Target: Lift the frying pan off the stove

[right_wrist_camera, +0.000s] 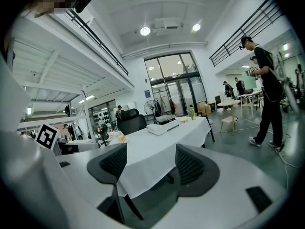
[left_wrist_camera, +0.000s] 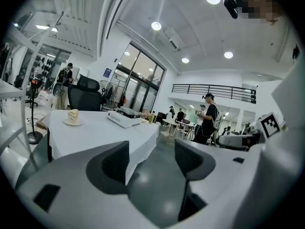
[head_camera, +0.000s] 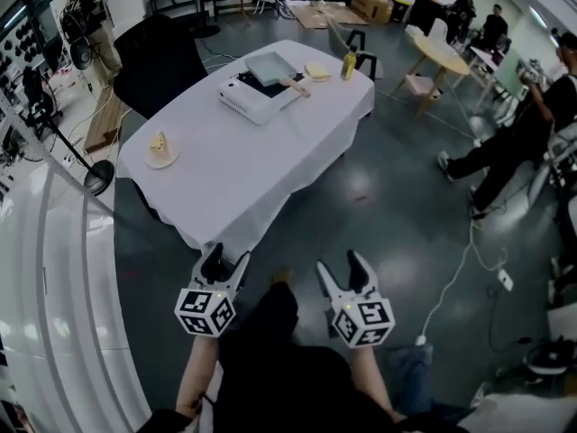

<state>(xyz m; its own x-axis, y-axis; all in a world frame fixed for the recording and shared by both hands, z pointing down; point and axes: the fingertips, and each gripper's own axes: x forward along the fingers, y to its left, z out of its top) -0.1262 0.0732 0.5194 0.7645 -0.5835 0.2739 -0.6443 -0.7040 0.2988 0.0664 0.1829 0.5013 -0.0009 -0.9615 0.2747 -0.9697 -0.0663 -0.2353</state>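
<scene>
**Both hand-held grippers spread, short of the table**

The left hand-held gripper (head_camera: 227,258) and the right hand-held gripper (head_camera: 341,265) are held side by side, low in the head view. Both are over the dark grey floor (head_camera: 388,197) and point forward.

The left gripper view shows the left hand-held gripper (left_wrist_camera: 152,159) with its jaws spread apart. Only the floor and a hanging corner of cloth appear between them. The right gripper view shows the right hand-held gripper (right_wrist_camera: 152,162) spread the same way, gripping nothing.

Ahead of both stands the long table under a white cloth (head_camera: 243,165). Its near end is just beyond the left hand-held gripper's fingertips (head_camera: 214,251).

The grey-blue square frying pan (head_camera: 272,67) sits on the white box-shaped portable stove (head_camera: 248,99), at the far end of the table and well apart from either hand-held gripper. Its pale wooden handle (head_camera: 296,85) points toward the right hand-held gripper's side.

Beyond the pan, to the right, are a flat yellowish piece of food (head_camera: 317,70) and a small yellow bottle (head_camera: 348,64).

Nearer, ahead of the left hand-held gripper and to its left, a slice of cake on a small round plate (head_camera: 161,152) rests on the cloth. A black office chair (head_camera: 162,61) stands beyond it. People stand farther off, around the room's edges.
</scene>
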